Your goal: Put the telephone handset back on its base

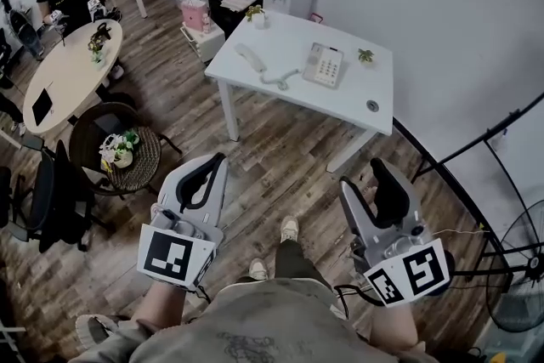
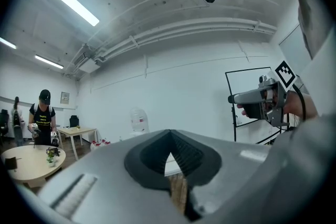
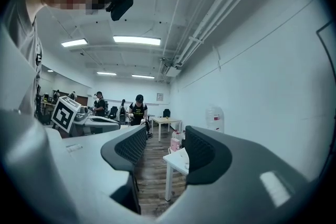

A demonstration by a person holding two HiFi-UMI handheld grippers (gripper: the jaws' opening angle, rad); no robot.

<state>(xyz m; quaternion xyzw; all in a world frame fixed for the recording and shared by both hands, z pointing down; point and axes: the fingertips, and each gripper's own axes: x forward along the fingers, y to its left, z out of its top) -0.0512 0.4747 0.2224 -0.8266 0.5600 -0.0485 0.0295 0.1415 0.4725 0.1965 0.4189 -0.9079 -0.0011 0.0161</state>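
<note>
My left gripper (image 1: 217, 159) and right gripper (image 1: 364, 174) sit nearest, held level above the wooden floor (image 1: 280, 149) and pointing toward the white table (image 1: 289, 34). The left fingers are pressed together at their tips with nothing between them. The right fingers stand apart and empty, and the table's edge shows through the gap. The handset (image 1: 252, 58) lies on the tabletop, off its base (image 1: 324, 65), which sits to its right, with the cord (image 1: 279, 81) curling between them. Both are well apart from my grippers.
</note>
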